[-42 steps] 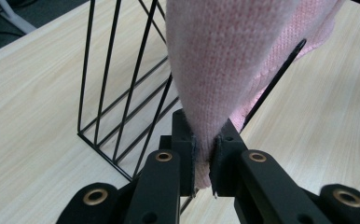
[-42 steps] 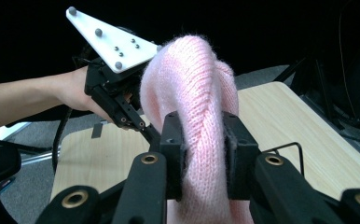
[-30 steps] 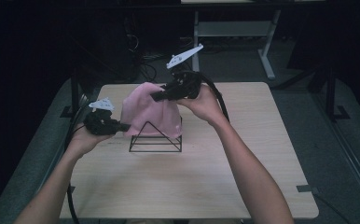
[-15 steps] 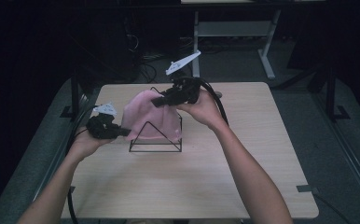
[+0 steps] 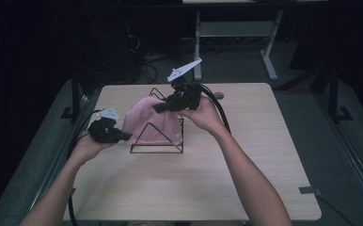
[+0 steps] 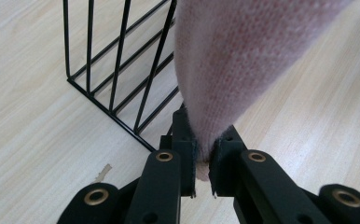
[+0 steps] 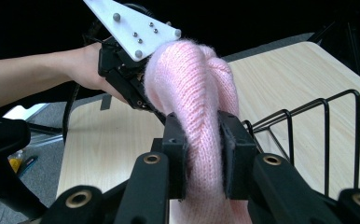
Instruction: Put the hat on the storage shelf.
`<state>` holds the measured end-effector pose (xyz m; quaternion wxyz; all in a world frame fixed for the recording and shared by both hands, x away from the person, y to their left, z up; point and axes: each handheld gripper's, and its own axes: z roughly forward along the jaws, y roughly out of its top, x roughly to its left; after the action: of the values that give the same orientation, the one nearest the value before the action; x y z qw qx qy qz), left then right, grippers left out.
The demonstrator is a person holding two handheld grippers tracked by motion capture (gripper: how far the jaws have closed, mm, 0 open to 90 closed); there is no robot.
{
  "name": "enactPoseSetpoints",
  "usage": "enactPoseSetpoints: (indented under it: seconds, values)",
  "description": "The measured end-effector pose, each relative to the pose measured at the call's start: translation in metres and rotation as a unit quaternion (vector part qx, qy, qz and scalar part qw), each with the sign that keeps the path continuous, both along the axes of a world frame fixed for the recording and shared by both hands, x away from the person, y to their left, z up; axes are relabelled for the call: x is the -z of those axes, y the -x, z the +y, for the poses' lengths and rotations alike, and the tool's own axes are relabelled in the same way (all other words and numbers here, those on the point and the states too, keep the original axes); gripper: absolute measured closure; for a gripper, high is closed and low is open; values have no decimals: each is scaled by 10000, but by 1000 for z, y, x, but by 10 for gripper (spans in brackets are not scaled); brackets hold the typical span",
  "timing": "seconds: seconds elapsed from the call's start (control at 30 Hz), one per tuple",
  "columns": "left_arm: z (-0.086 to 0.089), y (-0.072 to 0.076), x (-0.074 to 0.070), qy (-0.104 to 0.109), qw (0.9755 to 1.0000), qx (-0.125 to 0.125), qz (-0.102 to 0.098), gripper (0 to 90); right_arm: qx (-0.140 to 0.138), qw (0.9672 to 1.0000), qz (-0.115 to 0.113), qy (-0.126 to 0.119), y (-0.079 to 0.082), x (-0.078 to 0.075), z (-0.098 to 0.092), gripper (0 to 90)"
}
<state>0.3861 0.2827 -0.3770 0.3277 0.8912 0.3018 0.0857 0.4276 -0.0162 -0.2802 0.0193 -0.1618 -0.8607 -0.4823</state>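
A pink knitted hat (image 5: 147,122) hangs stretched over a black wire rack (image 5: 157,149) on the wooden table (image 5: 245,160). My left gripper (image 5: 126,137) is shut on the hat's lower left edge; in the left gripper view the knit (image 6: 225,70) is pinched between the pads (image 6: 225,161). My right gripper (image 5: 157,108) is shut on a thick fold at the hat's top right. In the right gripper view that fold (image 7: 194,98) bulges between the jaws, with the left gripper (image 7: 148,105) and its hand beyond it.
The rack's wire bars (image 6: 117,70) stand just left of the left gripper. A desk frame (image 5: 269,52) and cables (image 5: 146,70) lie on the dark floor behind the table. Bare tabletop stretches toward the near and right edges.
Both hands have shifted only slightly and the right gripper has dropped a little. The hat stays held between both grippers over the rack.
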Motion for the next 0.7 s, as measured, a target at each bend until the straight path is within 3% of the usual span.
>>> enactPoseSetpoints:
  seconds: [0.1,0.7]
  values:
    - [0,0,3,49,10000,-42,26,825,-15,10000,21,10,0,3,1,744]
    - [-7,-3,14,-383,9992,54,73,824,-19,9999,101,136,2,20,0,740]
